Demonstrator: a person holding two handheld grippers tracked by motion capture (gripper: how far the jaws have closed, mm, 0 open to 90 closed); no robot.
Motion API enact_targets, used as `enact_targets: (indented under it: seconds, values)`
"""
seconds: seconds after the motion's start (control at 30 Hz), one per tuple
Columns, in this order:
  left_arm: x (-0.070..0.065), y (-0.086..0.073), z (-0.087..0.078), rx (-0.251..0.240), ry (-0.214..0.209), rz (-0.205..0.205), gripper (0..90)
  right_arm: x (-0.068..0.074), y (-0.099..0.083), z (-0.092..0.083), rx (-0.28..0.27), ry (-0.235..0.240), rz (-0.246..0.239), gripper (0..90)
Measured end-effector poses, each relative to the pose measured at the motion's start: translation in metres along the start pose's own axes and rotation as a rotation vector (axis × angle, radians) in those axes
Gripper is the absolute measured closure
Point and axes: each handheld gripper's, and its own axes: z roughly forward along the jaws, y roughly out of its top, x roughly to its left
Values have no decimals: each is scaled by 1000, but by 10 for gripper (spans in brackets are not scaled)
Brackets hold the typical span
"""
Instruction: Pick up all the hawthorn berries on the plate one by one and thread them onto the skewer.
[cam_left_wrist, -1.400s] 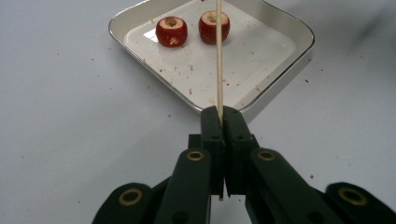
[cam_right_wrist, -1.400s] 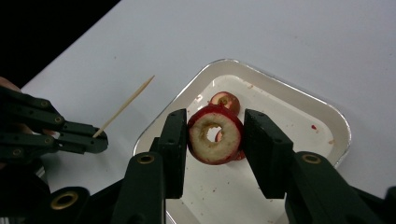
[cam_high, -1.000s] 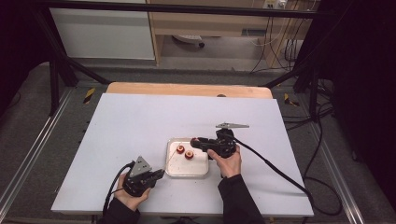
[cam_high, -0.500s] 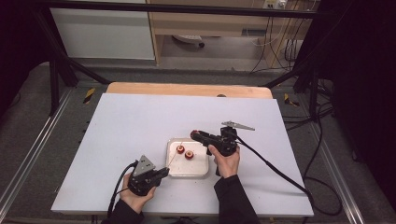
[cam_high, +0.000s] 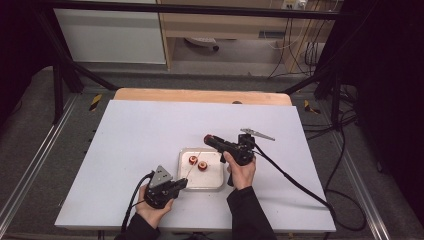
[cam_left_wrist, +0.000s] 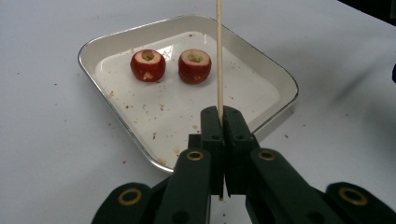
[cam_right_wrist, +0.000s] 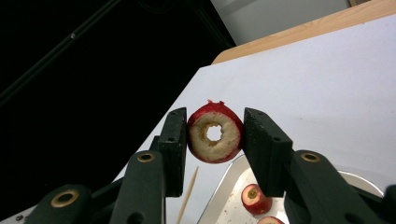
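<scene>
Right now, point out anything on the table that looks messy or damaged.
Reddish crumbs and bits speckle the white tray floor and the white table beside it. The two red fruits in the tray are cored hollow, as is the one clamped in the right tool.

We're looking at two handheld grippers, all matte black. The left gripper (cam_high: 181, 184) carries a grey three-cornered plate (cam_high: 160, 176) on top, the right gripper (cam_high: 209, 138) has one too. Brass-ringed pivot screws (cam_left_wrist: 194, 155) sit on the linkage arms, the fingers (cam_right_wrist: 173, 149) are blocky, thick black cables (cam_high: 290, 175) trail off, and the sleeves (cam_high: 247, 212) are dark.
</scene>
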Motion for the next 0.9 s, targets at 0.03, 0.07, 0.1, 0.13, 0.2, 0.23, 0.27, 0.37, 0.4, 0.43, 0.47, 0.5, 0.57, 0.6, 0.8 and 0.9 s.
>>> enact_targets:
  seconds: [0.03,0.07,0.1,0.13,0.2,0.23,0.27,0.37,0.4,0.43,0.47,0.5,0.57,0.6,0.8,0.9]
  values:
    - [0,1,1,2,-3,-1,881,0,0,0,-2,2,6,614]
    - [-1,1,2,-1,-5,-3,881,0,1,0,-5,4,12,614]
    - [-2,2,2,-5,-7,-3,881,0,1,0,-11,11,23,614]
    - [-3,2,3,-6,-6,-1,881,0,1,0,-11,11,23,614]
    - [-4,3,4,-11,-7,-1,881,1,2,0,-23,18,39,614]
    - [-5,4,5,-16,-9,-3,881,1,2,0,-23,18,39,614]
    - [-6,4,5,-21,-10,-5,881,1,3,-1,-27,19,40,614]
    - [-7,6,5,-33,-8,-8,882,2,3,-1,-35,21,42,614]
    - [-8,6,6,-35,-9,-11,881,2,3,-1,-40,21,43,614]
    - [-8,6,6,-36,-9,-14,881,2,3,-1,-43,23,48,614]
    - [-8,6,6,-37,-10,-13,881,2,3,-1,-43,24,50,614]
    - [-8,6,7,-39,-9,-14,882,2,3,-1,-46,26,51,614]
    - [-9,6,7,-45,-5,-19,881,2,3,-1,-49,26,51,614]
    - [-8,6,7,-51,-5,-25,881,2,3,-1,-51,27,51,614]
    - [-9,7,7,-59,-5,-40,881,4,0,-1,-67,25,55,614]
    - [-10,7,8,-63,-6,-46,881,3,-2,1,-80,24,51,615]
